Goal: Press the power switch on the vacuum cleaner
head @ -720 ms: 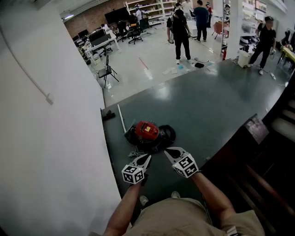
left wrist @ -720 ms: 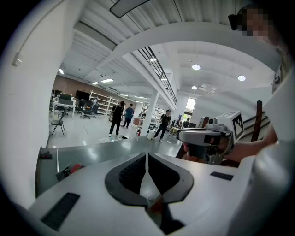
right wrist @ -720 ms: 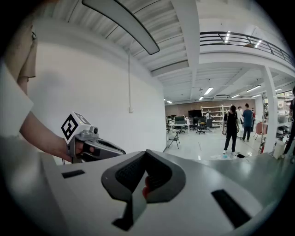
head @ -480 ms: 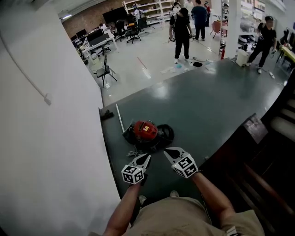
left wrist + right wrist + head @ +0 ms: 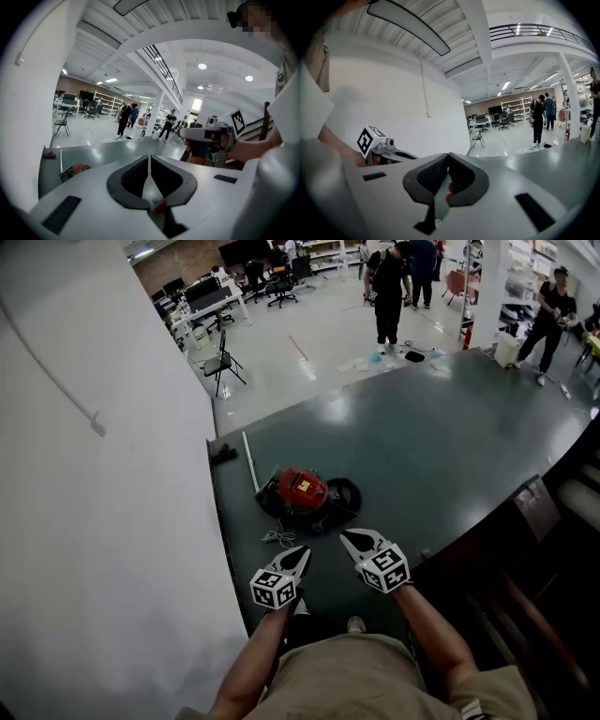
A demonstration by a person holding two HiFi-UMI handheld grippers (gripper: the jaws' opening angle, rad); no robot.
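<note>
A red and black vacuum cleaner (image 5: 305, 494) lies on the dark green floor close to the white wall, with its loose cord (image 5: 278, 537) in front of it. The same vacuum cleaner (image 5: 76, 169) shows small at the lower left of the left gripper view. My left gripper (image 5: 301, 555) and right gripper (image 5: 349, 538) hang side by side in the air, nearer to me than the vacuum and apart from it. Both are shut with nothing between their jaws. The left gripper (image 5: 149, 157) and right gripper (image 5: 448, 155) each show jaws pressed together. The switch itself is too small to make out.
A white wall (image 5: 103, 484) runs along the left. A thin white rod (image 5: 249, 462) and a small black object (image 5: 224, 455) lie by the wall beyond the vacuum. A dark wooden stair rail (image 5: 525, 512) stands at the right. Several people (image 5: 389, 287) stand far off.
The view has tipped down and shifted a little: the vacuum sits slightly higher and further right in frame. Both grippers stay shut and level, with the same spacing.
</note>
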